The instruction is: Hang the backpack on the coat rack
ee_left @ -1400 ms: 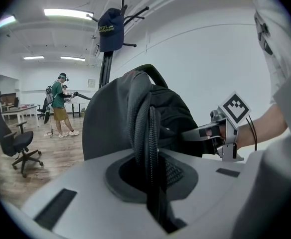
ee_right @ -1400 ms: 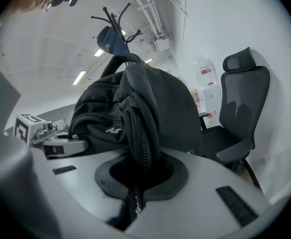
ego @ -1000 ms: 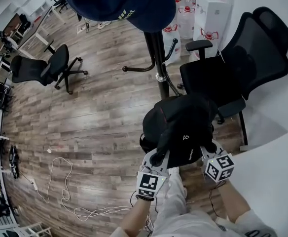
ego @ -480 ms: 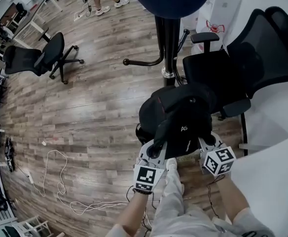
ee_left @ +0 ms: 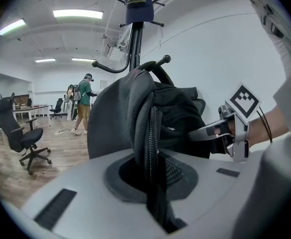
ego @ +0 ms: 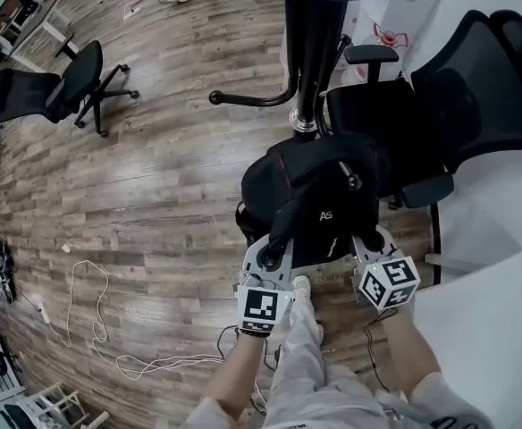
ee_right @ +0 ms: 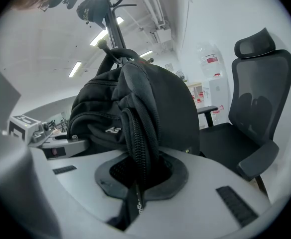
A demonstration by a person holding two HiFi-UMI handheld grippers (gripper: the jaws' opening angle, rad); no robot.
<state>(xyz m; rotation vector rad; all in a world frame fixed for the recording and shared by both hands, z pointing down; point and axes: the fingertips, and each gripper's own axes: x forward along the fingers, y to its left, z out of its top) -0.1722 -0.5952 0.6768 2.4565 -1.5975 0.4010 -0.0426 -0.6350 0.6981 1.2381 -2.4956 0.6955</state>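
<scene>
Over the last second the backpack (ego: 319, 199) was carried closer to the coat rack (ego: 313, 52). In the head view its dark bulk was brought from short of the pole to right against its foot. The navy cap (ee_left: 138, 4) on the rack's top was pushed almost out of that view's upper edge.

The grip was not altered. The left gripper (ego: 274, 256) was kept with its jaws pinched on a padded, zippered fold of the bag. The right gripper (ego: 361, 244) was likewise kept clamped on a thick zippered edge. The bag was thus borne in the air between the 2 tools, above the wooden floor (ego: 154, 195) and just beside the black office chair (ego: 422, 123).

A ball-tipped hook (ee_left: 163, 61) was seen right at the bag's top in both gripper views. Whether any loop of the bag had been caught on it could not be told.

The approach was judged nearly done and the hanging itself not yet secured. A strap or handle was still to be settled over a hook before either grip could safely be released. If the bag were let go too soon, it would likely drop to the floor.
</scene>
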